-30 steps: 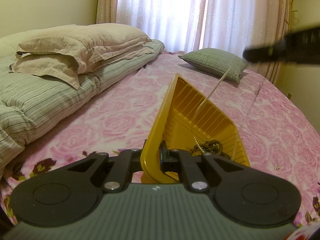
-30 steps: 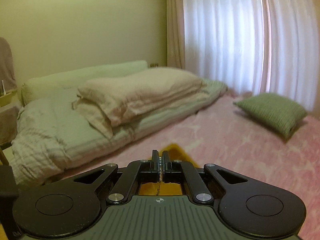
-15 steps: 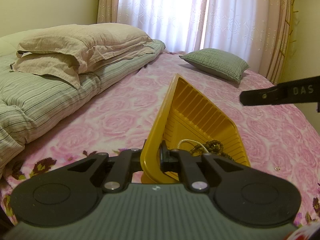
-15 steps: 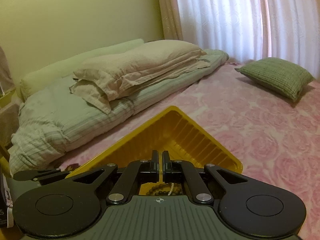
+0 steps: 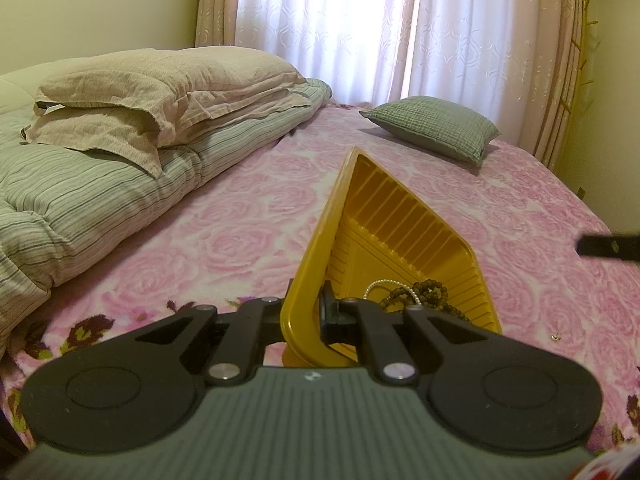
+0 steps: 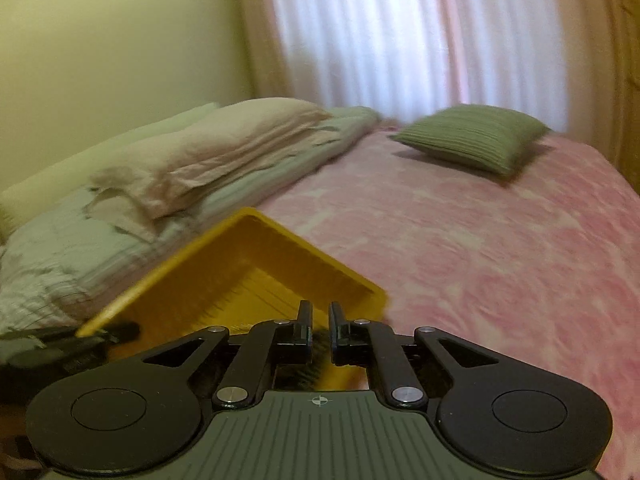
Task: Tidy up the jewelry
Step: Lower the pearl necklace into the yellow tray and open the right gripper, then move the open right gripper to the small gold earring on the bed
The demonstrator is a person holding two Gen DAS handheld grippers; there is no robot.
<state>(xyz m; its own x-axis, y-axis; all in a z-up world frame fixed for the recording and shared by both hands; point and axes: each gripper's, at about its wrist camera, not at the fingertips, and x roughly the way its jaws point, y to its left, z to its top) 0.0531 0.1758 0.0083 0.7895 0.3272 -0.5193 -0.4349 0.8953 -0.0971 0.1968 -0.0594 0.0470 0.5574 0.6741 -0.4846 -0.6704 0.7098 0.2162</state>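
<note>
— What has the left gripper (image 5: 306, 312) got hold of?

— The near rim of the yellow plastic tray (image 5: 320, 240). Its fingers are closed onto that wall, one outside and one inside, and the tray sits tilted on the pink rose-patterned bedspread (image 5: 224, 240).

— And the jewelry?

— Inside the tray, at the near end: a white pearl strand (image 5: 378, 286) looped against a heap of dark brown beads (image 5: 424, 296), the two touching. A small metallic piece (image 5: 555, 336) lies apart on the bedspread, right of the tray; too small to say what it is.

— The right gripper (image 6: 319, 320)?

— Its fingers are parted by a narrow gap with nothing between them. They hang over the tray's near part in the right wrist view, which is blurred. From the left wrist view only a dark finger tip (image 5: 608, 245) shows at the right edge, well clear of the tray.

— Anything else on the bed?

— A green checked cushion (image 5: 432, 126) toward the curtains (image 5: 360, 28), and beige pillows (image 5: 160, 84) stacked on a striped quilt (image 5: 80, 200) to the left.
</note>
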